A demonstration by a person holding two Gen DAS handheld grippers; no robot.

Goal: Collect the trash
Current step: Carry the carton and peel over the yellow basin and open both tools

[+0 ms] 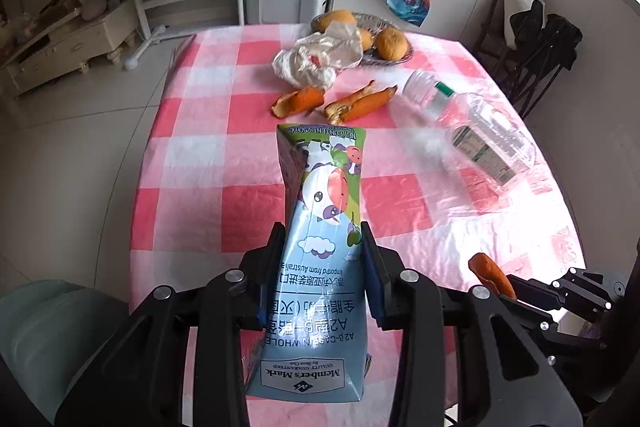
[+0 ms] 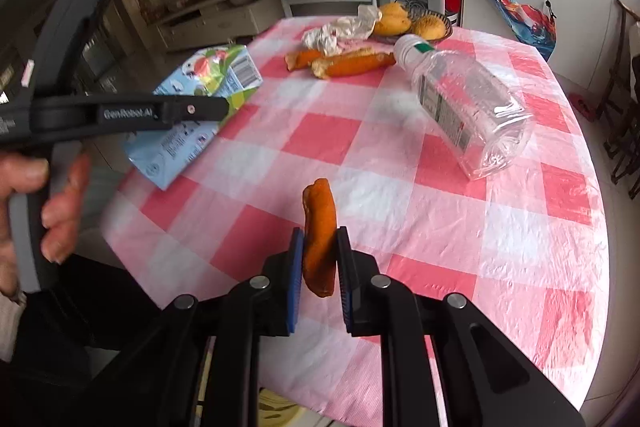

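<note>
**Picking Up the Trash With Two Claws**

Holding a milk carton [image 1: 320,247], the left claw [image 1: 324,259] has its two pads pressed on the carton's sides, near the middle. The carton is lifted up over the near edge of the tabletop [image 1: 208,155]. It looks squashed and empty, so I think it is light and bends easily. The flat sides are a good place to hold it.

The right claw [image 2: 320,259] is nearly closed on a piece of orange peel [image 2: 318,235], held up in the air above the tabletop. The peel looks soft, light and a bit curly. It could slip, so a gentle squeeze across its middle seems best.

Two more orange peels [image 1: 332,103] lie farther back on the pink and white checked cloth. Beside them a clear plastic bottle [image 1: 472,131] lies on its side. It looks empty and could roll. A crumpled plastic bag [image 1: 316,61] sits behind the peels, touching a basket [image 1: 404,57] of fruit.

Words on the carton read "Member's Mark", "Imported from Australia" and "NET CONTENT: 250mL". It has a cartoon cow too. The left claw's arm reads "GenRobot.AI". The bottle's label is too small to read.
</note>
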